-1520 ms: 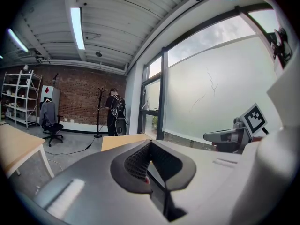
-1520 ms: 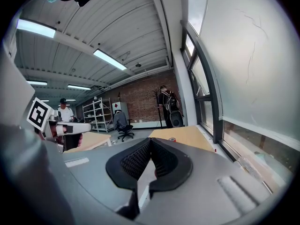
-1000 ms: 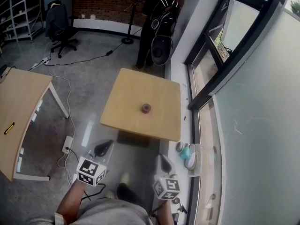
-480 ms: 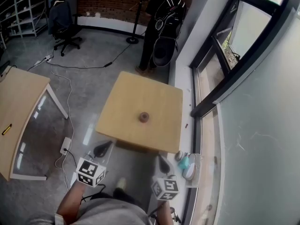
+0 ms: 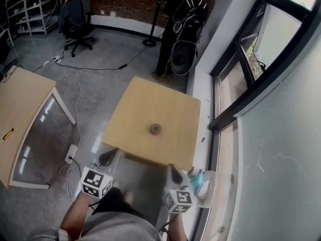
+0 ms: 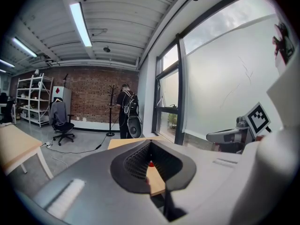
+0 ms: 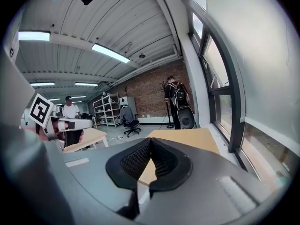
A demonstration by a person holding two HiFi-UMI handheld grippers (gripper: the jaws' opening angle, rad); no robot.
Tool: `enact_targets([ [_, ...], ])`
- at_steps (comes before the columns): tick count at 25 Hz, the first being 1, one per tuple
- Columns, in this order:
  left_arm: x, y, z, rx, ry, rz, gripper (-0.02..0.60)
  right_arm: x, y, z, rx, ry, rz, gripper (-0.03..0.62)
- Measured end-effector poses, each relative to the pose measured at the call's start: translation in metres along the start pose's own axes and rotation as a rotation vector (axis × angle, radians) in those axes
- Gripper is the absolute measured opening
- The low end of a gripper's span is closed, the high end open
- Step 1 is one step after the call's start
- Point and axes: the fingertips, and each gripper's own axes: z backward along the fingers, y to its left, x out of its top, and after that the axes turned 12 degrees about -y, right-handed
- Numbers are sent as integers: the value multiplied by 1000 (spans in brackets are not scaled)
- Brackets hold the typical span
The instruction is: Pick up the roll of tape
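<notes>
Currently the left gripper [image 5: 109,157] and right gripper [image 5: 175,173], jaws closed and empty, hover at the tabletop's [image 5: 130,114] near edge. The roll of tape [image 5: 155,129] lies mid-tabletop, and unopened jaws could shove it away.

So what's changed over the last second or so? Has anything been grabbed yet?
The person has walked closer, so the left tool and right tool have come up to the near edge of the table. Nothing was taken hold of or let go. The roll of tape lies where it was, untouched in the middle of the table. Both tools are shut and empty.
</notes>
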Motion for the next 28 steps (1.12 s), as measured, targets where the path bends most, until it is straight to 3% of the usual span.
enact_targets([
  [20, -48, 43, -98, -32, 73, 28, 0, -15, -24, -101, 2, 48, 18, 12],
  [28, -73, 63, -137, -47, 125, 45, 0, -40, -33, -148, 20, 111, 28, 12],
])
